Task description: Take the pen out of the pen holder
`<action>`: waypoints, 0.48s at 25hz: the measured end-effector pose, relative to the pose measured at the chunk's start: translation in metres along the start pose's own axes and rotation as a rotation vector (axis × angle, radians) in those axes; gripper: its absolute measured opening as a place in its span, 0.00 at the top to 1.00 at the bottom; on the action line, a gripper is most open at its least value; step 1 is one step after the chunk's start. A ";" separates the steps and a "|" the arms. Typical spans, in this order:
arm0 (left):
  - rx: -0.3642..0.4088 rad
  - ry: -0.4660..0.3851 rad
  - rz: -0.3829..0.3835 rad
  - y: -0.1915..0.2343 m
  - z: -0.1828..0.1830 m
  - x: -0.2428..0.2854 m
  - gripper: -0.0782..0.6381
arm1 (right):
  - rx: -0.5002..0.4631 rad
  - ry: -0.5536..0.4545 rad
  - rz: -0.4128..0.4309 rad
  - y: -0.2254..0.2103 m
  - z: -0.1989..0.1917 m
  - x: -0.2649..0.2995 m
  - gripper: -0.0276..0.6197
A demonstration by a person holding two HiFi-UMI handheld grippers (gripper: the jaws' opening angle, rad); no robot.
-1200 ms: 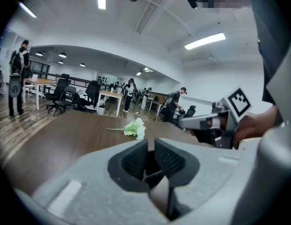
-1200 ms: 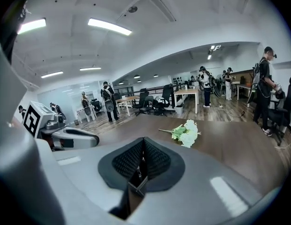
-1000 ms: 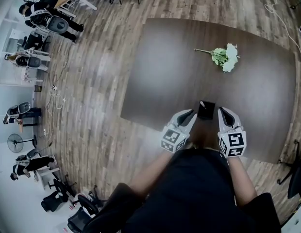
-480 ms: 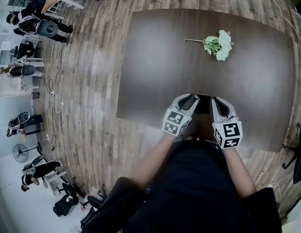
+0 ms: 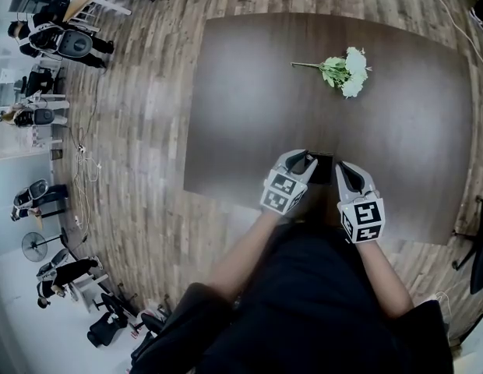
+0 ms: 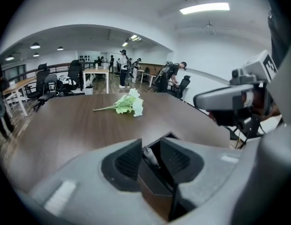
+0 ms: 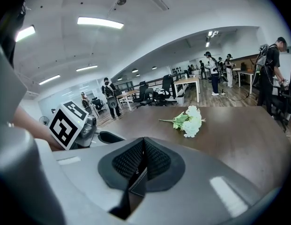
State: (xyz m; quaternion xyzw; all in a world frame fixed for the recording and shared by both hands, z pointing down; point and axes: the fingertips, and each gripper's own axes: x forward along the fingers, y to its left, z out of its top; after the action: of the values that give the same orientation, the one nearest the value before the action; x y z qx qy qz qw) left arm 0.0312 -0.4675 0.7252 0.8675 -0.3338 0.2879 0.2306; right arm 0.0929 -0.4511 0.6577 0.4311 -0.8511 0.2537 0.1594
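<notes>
A black square pen holder stands near the table's front edge, between my two grippers. My left gripper is at its left rim. In the left gripper view its jaws have just been opening and now stand open astride a corner of the pen holder. The grey top of a pen sits between them, close to the left pad. My right gripper is at the right rim. In the right gripper view it is shut on the thin wall of the pen holder.
A bunch of white flowers with green leaves lies on the dark brown table, far from the holder. Wooden floor surrounds the table. Several people and office chairs are at the far left of the room.
Both grippers have drawn in toward the pen holder and sunk a little. The left one has come from beside the holder to sit over its left rim.
</notes>
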 end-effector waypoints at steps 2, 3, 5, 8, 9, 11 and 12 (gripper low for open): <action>0.041 0.018 0.009 -0.003 -0.002 0.001 0.72 | -0.012 -0.002 0.010 0.000 0.002 0.003 0.95; 0.065 0.028 0.013 -0.003 -0.002 0.003 0.72 | -0.020 -0.003 0.014 0.000 0.003 0.004 0.95; 0.083 0.043 0.016 -0.003 -0.003 0.005 0.73 | -0.029 -0.002 0.020 -0.001 0.002 0.006 0.95; 0.077 0.046 0.019 -0.002 -0.004 0.006 0.74 | -0.022 0.002 0.021 -0.003 -0.001 0.006 0.95; 0.078 0.045 0.022 -0.002 -0.004 0.007 0.75 | -0.016 0.005 0.021 -0.004 -0.002 0.006 0.95; 0.081 0.043 0.029 0.000 -0.004 0.007 0.76 | -0.010 0.007 0.018 -0.006 -0.003 0.006 0.95; 0.082 0.043 0.034 0.000 -0.004 0.007 0.77 | -0.011 0.006 0.017 -0.006 -0.003 0.006 0.95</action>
State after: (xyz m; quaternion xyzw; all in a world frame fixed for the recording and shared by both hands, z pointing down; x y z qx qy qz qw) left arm 0.0337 -0.4686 0.7325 0.8641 -0.3313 0.3238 0.1970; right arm 0.0945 -0.4569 0.6649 0.4221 -0.8557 0.2518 0.1619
